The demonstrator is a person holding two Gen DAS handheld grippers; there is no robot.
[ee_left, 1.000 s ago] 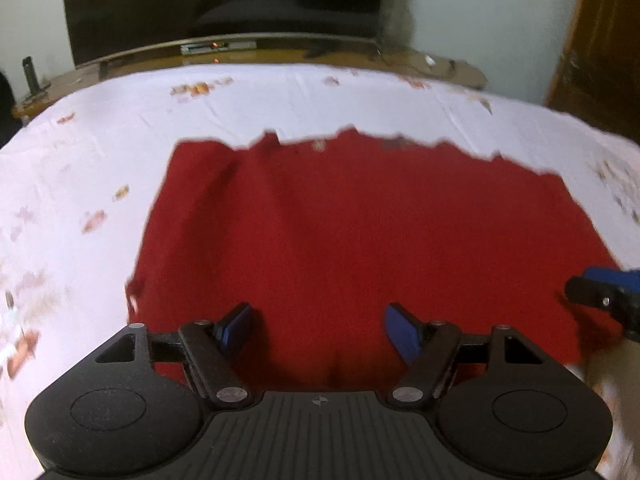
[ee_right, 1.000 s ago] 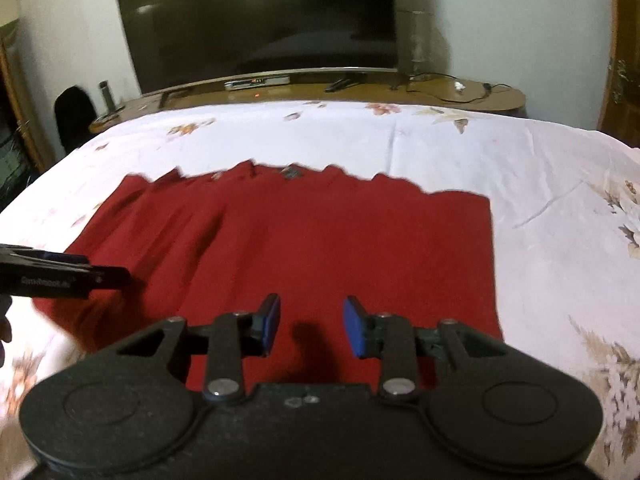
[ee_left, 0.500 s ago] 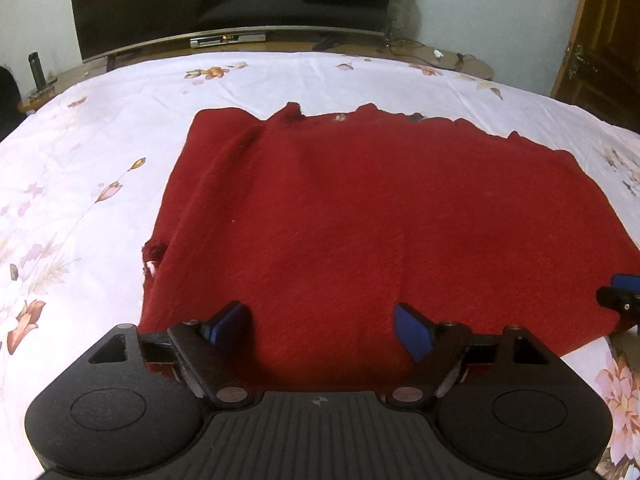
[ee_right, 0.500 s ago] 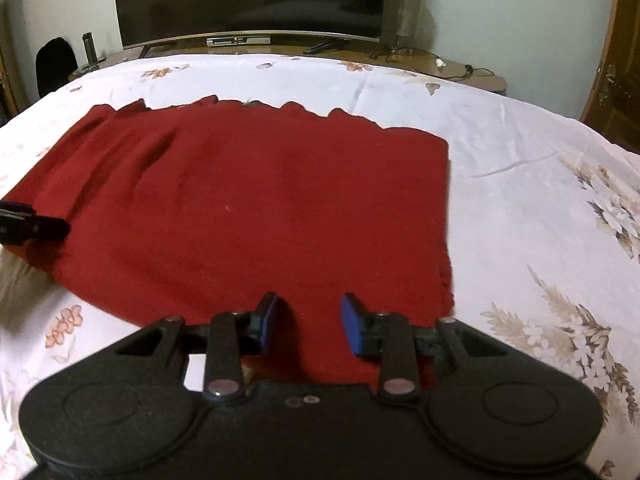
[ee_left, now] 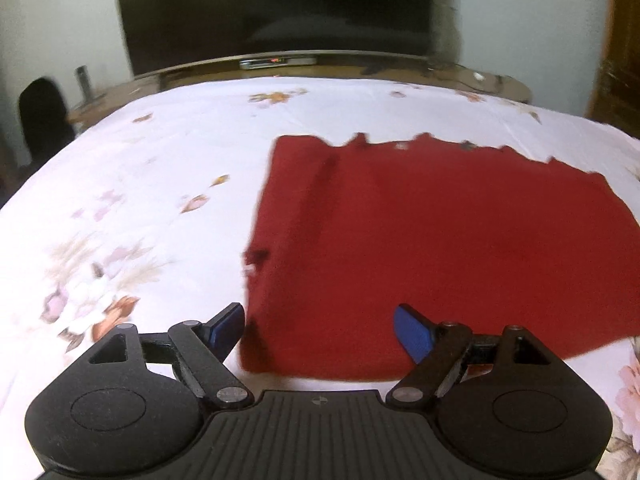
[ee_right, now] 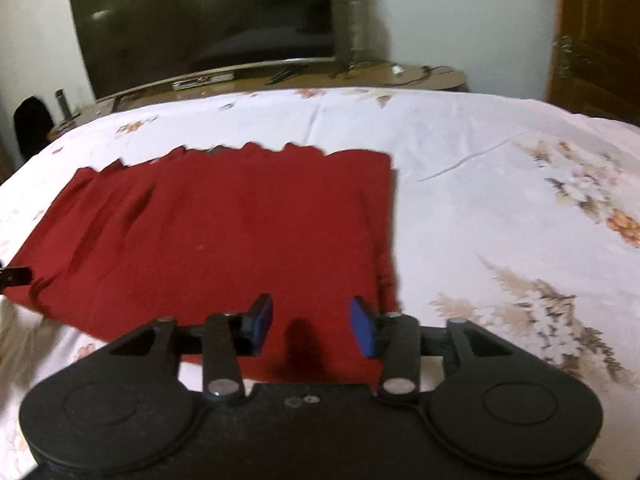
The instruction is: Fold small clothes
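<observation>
- Left wrist view: your left gripper (ee_left: 320,330) gapes wide, holding nothing, straddling the near-left corner of the flat dark-red knitted garment (ee_left: 420,248) on the white floral bedsheet (ee_left: 140,184), probably ready to pinch.
- Right wrist view: your right gripper (ee_right: 312,330) has just been opening, half-spread and empty, over the garment's (ee_right: 224,240) near-right edge.

bare sheet (ee_left: 160,168) left, cloth (ee_left: 420,240) right

2 wrist cameras look down and forward over a flowered bedsheet (ee_left: 160,152) toward a television (ee_right: 200,28), close above a red garment (ee_left: 420,240), one at its left edge, one at its right; both share it.
</observation>
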